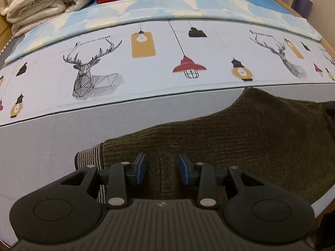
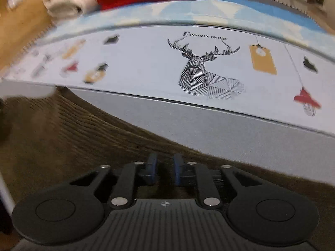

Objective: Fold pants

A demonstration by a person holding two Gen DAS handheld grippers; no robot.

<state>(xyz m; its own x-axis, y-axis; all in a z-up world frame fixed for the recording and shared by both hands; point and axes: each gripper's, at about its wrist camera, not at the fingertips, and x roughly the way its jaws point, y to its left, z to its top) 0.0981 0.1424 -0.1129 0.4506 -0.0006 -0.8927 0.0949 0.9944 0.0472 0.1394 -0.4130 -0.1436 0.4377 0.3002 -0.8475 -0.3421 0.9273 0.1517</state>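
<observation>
Dark olive corduroy pants [image 1: 240, 138] lie flat on a grey bed [image 1: 52, 146], their long axis running side to side beneath both tools. The left claw [image 1: 162, 168] hovers over the striped ribbed cuff [image 1: 89, 156] end, its blue pads narrowly parted with cloth showing in the gap but nothing pinched. The right claw [image 2: 165, 171], similarly narrow and empty, hangs over the opposite stretch of the pants [image 2: 73, 142], whose far edge slants away toward a deer-printed sheet [image 2: 209, 69]. The fabric sits directly below each claw, so either appears placed to drop straight down for a grasp.
</observation>
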